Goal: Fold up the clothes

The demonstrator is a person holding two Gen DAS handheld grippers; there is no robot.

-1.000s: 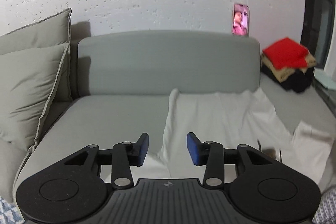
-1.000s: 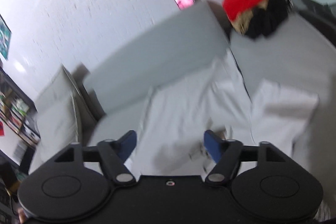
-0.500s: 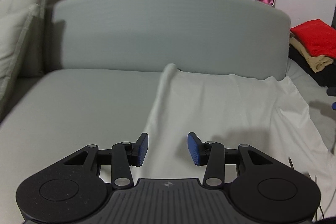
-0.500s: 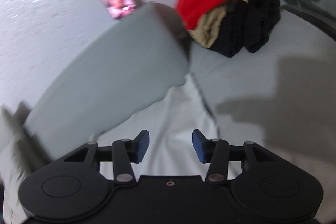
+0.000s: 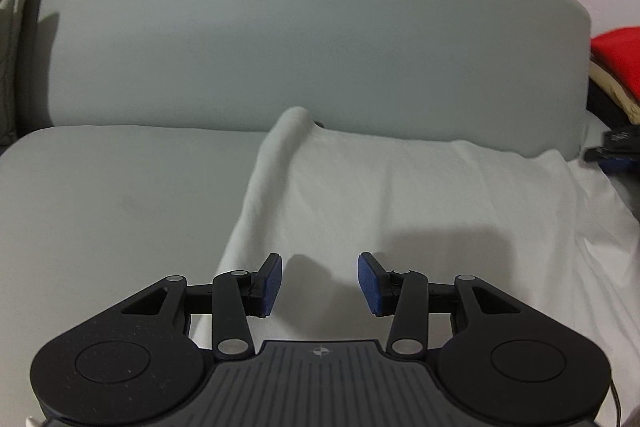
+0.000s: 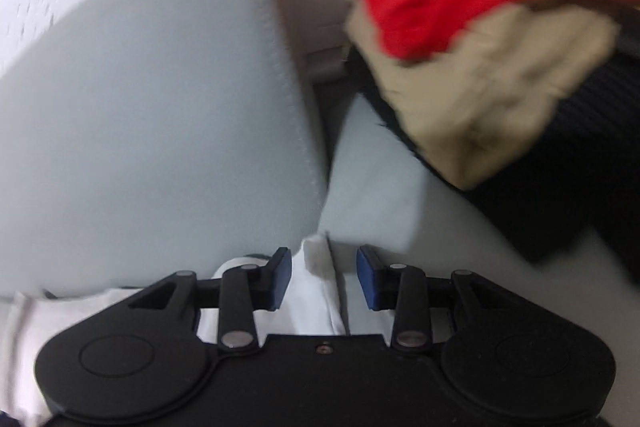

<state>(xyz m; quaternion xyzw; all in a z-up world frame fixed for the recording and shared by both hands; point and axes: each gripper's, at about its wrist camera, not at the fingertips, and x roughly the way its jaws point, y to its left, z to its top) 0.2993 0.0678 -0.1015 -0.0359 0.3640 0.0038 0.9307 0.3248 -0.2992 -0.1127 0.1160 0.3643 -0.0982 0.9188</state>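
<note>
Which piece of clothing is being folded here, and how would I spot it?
Find the grey sofa. Spread flat on its seat, top edge against the backrest, lies the white garment. Unlike the red, tan and black stacked clothes at the right end, it is unfolded.

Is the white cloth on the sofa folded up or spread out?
Mostly spread out: the white cloth lies flat across the sofa seat, one edge rolled.
</note>
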